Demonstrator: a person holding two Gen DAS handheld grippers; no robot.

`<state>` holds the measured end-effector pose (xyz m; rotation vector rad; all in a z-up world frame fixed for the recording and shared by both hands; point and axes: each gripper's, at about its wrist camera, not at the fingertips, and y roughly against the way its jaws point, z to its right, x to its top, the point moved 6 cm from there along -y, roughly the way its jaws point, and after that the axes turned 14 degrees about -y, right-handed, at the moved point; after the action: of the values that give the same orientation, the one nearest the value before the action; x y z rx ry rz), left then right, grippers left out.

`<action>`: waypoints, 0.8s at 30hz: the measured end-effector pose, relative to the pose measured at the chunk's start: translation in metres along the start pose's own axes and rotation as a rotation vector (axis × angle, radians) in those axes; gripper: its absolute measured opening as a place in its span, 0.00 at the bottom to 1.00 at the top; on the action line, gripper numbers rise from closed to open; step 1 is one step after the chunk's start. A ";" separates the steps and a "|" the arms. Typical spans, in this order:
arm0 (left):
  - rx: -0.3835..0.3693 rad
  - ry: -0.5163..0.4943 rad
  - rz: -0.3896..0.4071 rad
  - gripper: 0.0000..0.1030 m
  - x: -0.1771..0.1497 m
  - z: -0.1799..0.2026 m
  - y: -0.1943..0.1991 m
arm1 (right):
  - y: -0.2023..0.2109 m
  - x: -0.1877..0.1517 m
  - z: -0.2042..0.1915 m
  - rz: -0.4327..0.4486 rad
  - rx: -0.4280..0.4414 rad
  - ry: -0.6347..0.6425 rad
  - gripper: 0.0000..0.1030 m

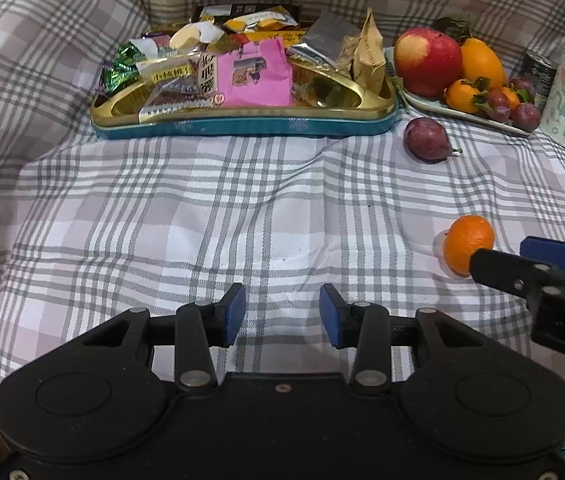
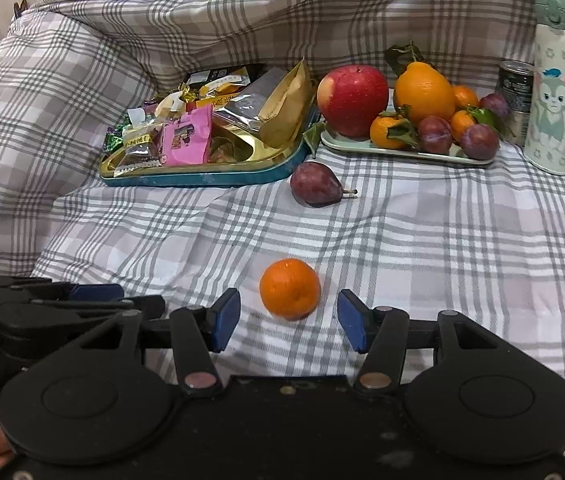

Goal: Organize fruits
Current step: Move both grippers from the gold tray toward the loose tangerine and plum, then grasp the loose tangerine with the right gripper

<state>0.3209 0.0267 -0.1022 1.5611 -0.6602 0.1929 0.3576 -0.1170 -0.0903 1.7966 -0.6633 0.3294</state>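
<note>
Reaching with spread jaws, the right gripper (image 2: pixel 288 322) frames a loose mandarin (image 2: pixel 289 294) low in the frame; the left gripper (image 1: pixel 282 316) hangs released, empty. A plum (image 2: pixel 316 184) also waits on the bedsheet (image 2: pixel 442 260). The plate (image 2: pixel 410 155), upper right, already holds most fruit.

A surface under checked cloth

We see a grey-and-white plaid cloth (image 1: pixel 242 208) covering everything, bunched up high behind.
</note>
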 end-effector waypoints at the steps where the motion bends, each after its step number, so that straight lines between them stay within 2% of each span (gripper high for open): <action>1: -0.001 0.000 -0.002 0.48 -0.001 0.000 -0.001 | -0.004 0.000 -0.001 -0.001 -0.003 0.005 0.56; 11: -0.029 0.026 0.000 0.48 -0.003 -0.003 -0.003 | -0.024 0.001 -0.005 0.011 -0.020 0.045 0.56; 18: -0.061 0.016 0.032 0.47 -0.001 0.001 0.004 | -0.027 -0.003 -0.003 0.023 -0.032 0.109 0.43; 21: -0.047 0.012 0.048 0.47 0.000 0.002 0.008 | -0.032 -0.006 0.001 -0.025 -0.026 0.097 0.41; 24: -0.045 0.008 0.046 0.43 0.001 0.004 0.009 | -0.033 -0.006 0.003 -0.020 -0.023 0.091 0.39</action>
<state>0.3164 0.0228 -0.0944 1.5019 -0.6898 0.2167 0.3716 -0.1115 -0.1201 1.7545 -0.5821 0.3859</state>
